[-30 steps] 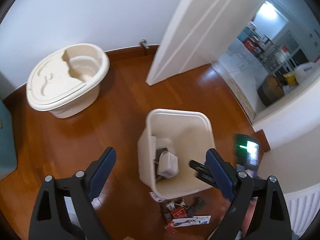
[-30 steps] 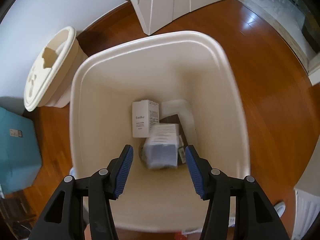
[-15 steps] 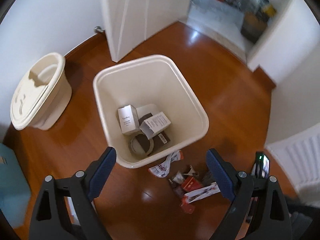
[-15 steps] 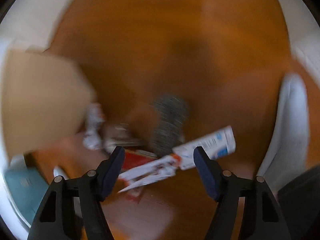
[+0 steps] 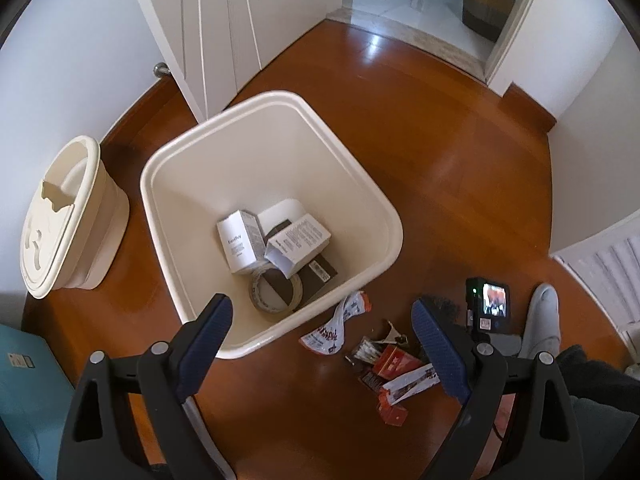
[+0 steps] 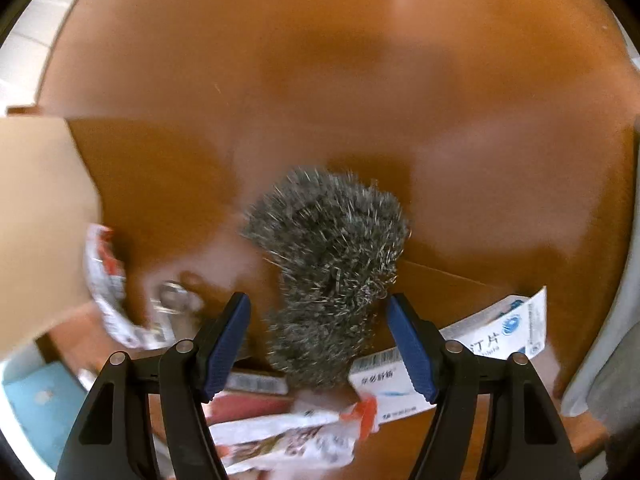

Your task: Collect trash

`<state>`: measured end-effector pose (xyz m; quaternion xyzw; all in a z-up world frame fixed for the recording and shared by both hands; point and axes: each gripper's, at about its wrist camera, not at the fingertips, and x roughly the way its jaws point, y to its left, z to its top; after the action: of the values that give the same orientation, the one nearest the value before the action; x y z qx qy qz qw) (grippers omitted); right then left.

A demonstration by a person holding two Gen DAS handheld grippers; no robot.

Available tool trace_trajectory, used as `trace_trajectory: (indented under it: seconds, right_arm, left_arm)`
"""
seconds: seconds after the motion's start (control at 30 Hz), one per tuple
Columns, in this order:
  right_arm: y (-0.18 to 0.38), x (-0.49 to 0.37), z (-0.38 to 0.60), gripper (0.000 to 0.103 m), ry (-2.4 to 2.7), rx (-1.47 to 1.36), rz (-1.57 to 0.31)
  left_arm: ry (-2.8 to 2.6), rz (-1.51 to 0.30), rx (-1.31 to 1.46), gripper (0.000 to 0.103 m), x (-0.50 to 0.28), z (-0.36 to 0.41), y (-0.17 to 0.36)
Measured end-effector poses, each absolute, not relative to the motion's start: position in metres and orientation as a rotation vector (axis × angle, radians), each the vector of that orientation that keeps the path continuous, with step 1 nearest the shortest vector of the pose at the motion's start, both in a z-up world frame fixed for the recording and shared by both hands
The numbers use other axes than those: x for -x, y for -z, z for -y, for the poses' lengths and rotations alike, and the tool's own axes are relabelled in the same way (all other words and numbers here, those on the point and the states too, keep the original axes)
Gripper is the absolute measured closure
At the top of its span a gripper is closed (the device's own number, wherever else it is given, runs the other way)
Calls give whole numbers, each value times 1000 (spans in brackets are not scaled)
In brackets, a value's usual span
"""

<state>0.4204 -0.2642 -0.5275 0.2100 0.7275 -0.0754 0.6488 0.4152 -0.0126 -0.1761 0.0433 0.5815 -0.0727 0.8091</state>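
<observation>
Overhead, the left gripper [image 5: 320, 344] hung with its jaws spread wide and nothing between them, above the near rim of the cream waste bin [image 5: 360, 184] on the wooden floor [image 5: 460, 152]. Inside the bin lay two white cartons [image 5: 240, 246], a roll of tape [image 5: 276, 292] and a dark flat packet [image 5: 320, 272]. Loose trash sat on the floor just beside the bin's near corner: a red-and-white wrapper [image 5: 334, 326] and a small heap of red and white packaging [image 5: 390, 372].

The right gripper [image 6: 318, 340] was low over that heap. Its jaws had just been closing a little, yet stood apart, with a grey steel-wool scourer [image 6: 332, 264] between them and no pad visibly pressing on it. A white medicine box [image 6: 476, 344] lay partly behind the right jaw, and a crumpled wrapper [image 6: 288, 440] beneath the gripper.

Round about stood a lidded cream bin [image 5: 64, 220] to the left, a white door [image 5: 224, 28], a teal box [image 5: 24, 380] and a grey slipper [image 5: 542, 316].
</observation>
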Motion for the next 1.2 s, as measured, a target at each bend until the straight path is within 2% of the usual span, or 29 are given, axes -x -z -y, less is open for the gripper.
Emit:
trace_trajectory:
  seconds: [0.07,0.1,0.23,0.33,0.5,0.63,0.7,0.8,0.87,1.17,1.2]
  right_arm:
    - [524,-425,253,68,116,-420,-1648]
    - [521,-427,248,78,87,-418,-1658]
    - [481,-432,248,80,64,-395,-1614]
    - [427,-438,253,80,35,-395,-1574]
    - [290,-453,256,80,-38,-297,-1427]
    - [179,-441,267,79,-131,-328,-1289]
    - [143,-431,275,78,-172,-381,-1208]
    - [113,-426,290,78,-225,-479,-1109]
    - [111,-427,296,77,-237,-544,-1116]
    - [103,-423,362,74,-276,-651,-1145]
    - [103,-422,366,74,-269,-674,-1143]
  left_arm:
    - [153,-1260,-86,11,-414,14,182]
    - [157,-1271,-76,11,-415,16,186]
    - [170,-1307,-57,11,-412,24,196]
    - [191,-1336,19,11,-406,28,201]
    - [217,-1434,290,11,-378,37,230]
    - [159,-1579,498,11,-335,54,288]
    - [89,-1624,626,11,-312,62,319]
    - [-133,-1587,985,11,-270,55,366]
    - [-276,-1562,1145,11,-250,58,391]
    - [-459,-1473,1251,11,-246,106,445]
    - [-469,-1470,1248,18,-247,105,452]
